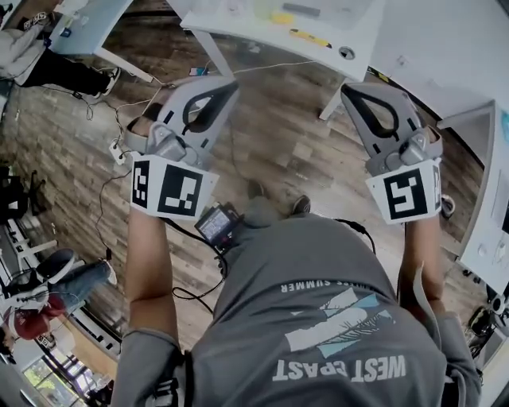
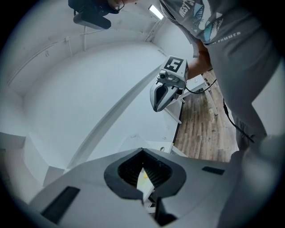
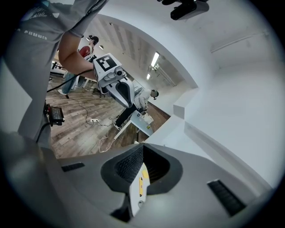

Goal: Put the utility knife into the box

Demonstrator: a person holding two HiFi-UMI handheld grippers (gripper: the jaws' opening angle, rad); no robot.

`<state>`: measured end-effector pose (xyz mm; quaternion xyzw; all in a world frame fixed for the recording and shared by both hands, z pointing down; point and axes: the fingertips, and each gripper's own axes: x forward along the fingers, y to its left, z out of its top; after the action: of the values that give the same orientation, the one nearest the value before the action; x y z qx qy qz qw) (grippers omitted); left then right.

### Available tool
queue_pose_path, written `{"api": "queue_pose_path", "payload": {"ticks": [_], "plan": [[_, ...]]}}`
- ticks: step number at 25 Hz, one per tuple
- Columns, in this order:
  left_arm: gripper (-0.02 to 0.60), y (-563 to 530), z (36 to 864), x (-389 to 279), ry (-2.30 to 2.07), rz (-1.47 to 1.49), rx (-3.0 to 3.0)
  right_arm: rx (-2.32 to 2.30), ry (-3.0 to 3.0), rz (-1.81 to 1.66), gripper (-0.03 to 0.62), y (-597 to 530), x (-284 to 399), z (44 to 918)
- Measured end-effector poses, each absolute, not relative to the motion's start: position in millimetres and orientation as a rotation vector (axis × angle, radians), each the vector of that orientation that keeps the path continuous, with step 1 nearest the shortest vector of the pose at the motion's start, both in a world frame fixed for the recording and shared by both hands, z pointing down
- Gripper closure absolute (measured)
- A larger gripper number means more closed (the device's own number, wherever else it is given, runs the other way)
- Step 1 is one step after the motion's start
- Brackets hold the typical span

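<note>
**A:** Where was the utility knife [image 1: 308,36]?

**B:** On the white table [image 1: 358,32], close to its near edge. It showed as a slim yellow-and-dark strip, too small in the head view to be sure of. A squarer yellow piece [image 1: 282,17] lay further back on the same table.

**A:** And the grippers?

**B:** Both were short of the table, held out over the wood floor [image 1: 278,151] in front of it and pointed towards it. The left gripper [image 1: 229,83] was off the table's near edge. In the head view the right gripper [image 1: 350,89] showed just beside one table leg [image 1: 332,102]. Neither touched the table or the knife.

**A:** How did the jaws stand?

**B:** Each gripper's own view showed its tips meeting, pressed together with nothing between them. Through the loop behind the tips only a sliver of the table with its yellow things could be seen.

**A:** Anything else?

**B:** A small black device [image 1: 216,222] with a screen hung at the person's waist, on the side away from the table.
</note>
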<state>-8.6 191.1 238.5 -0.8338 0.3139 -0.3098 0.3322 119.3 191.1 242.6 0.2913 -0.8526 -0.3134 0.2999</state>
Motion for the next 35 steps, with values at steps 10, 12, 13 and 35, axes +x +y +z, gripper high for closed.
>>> {"api": "queue_pose_path", "payload": {"ticks": [10,12,13,35], "plan": [[0.574,140.5,239.1,-50.1,0.721,-0.723,-2.212,0.868,-2.152,-0.813,0.586,149.3,81.8,237.8],[0.574,130.0,237.8,-59.5,0.700,-0.694,-2.216,0.896,-2.127,-0.805,0.586,140.9,73.4,236.5],[0.574,124.8,238.1,-64.4,0.692,-0.683,-2.218,0.907,-2.115,-0.801,0.586,137.0,69.1,236.5],[0.574,34.3,247.9,-6.6,0.696,-0.736,-2.223,0.909,-2.149,-0.786,0.586,53.5,125.8,245.9]]}}
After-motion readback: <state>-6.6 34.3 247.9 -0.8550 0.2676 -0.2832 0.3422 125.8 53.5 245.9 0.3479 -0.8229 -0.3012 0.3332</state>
